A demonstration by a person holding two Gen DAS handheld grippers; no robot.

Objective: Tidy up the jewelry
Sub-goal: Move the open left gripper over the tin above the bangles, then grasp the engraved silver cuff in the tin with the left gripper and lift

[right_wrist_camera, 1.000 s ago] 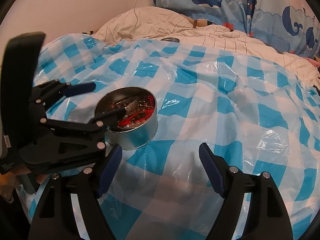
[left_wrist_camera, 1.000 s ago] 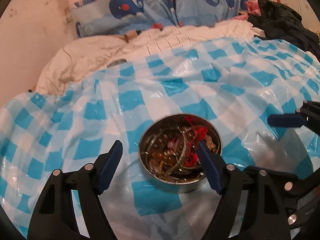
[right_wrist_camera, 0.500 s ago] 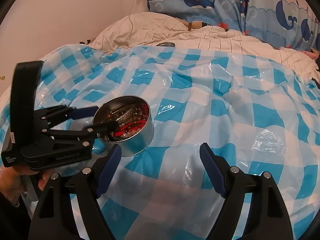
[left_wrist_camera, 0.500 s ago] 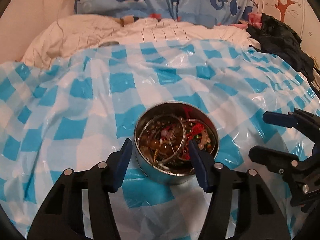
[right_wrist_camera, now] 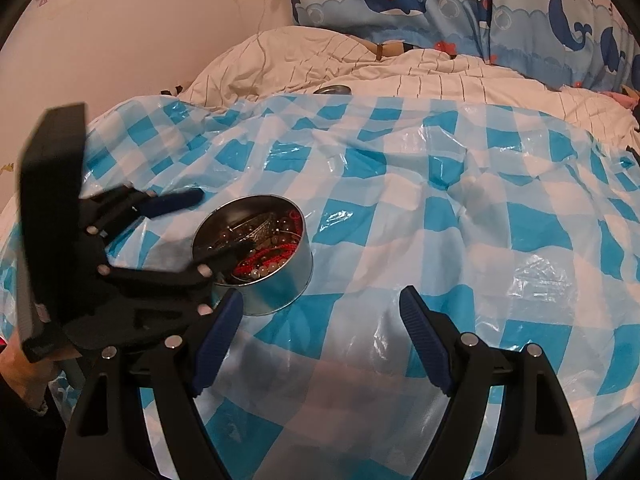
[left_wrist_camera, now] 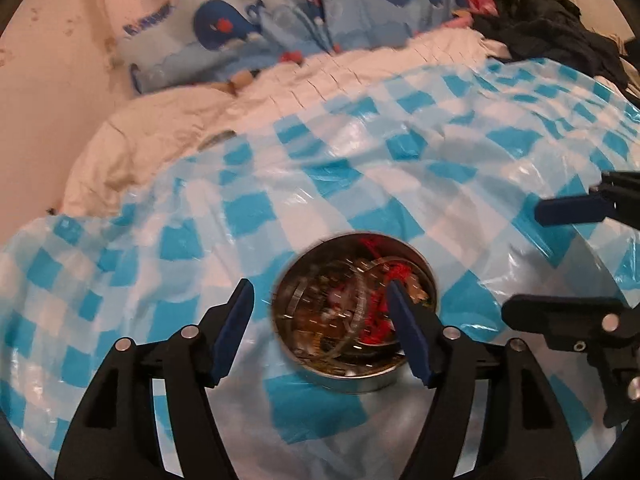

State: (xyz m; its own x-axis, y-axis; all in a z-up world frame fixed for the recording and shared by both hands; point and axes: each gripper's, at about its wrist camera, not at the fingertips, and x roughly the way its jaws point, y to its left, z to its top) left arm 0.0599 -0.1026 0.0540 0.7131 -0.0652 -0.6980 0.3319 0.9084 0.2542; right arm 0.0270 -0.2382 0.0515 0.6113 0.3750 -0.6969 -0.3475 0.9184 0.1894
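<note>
A round metal tin point(left_wrist_camera: 354, 308) is sitting on a blue-and-white checked plastic sheet point(left_wrist_camera: 360, 168) spread over a bed, and it is holding a tangled heap of jewelry point(left_wrist_camera: 348, 312): silvery bangles, pale beads and a clump of red cord point(right_wrist_camera: 266, 258). Nothing is lying sorted on the sheet around it, so the organizing is, by the look of things, only beginning, with every piece seemingly waiting to be lifted out and separated.

The left gripper point(left_wrist_camera: 318, 326) is hovering over the tin with its jaws spread wide and holding nothing; one blue finger is standing over the red cord inside the rim, the other outside the tin's far wall. Whether that finger is touching the jewelry cannot be told through the blur.

The right gripper point(right_wrist_camera: 320, 340) is waiting just beside the tin, jaws likewise parted and empty above bare sheet.

Beyond the sheet, a cream striped quilt point(right_wrist_camera: 320, 68) is bunching toward the wall, with whale-print pillows point(right_wrist_camera: 440, 4) behind it, a small round metal object point(right_wrist_camera: 332, 90) resting at the quilt's edge, and dark clothing point(left_wrist_camera: 552, 28) piling at one corner.
</note>
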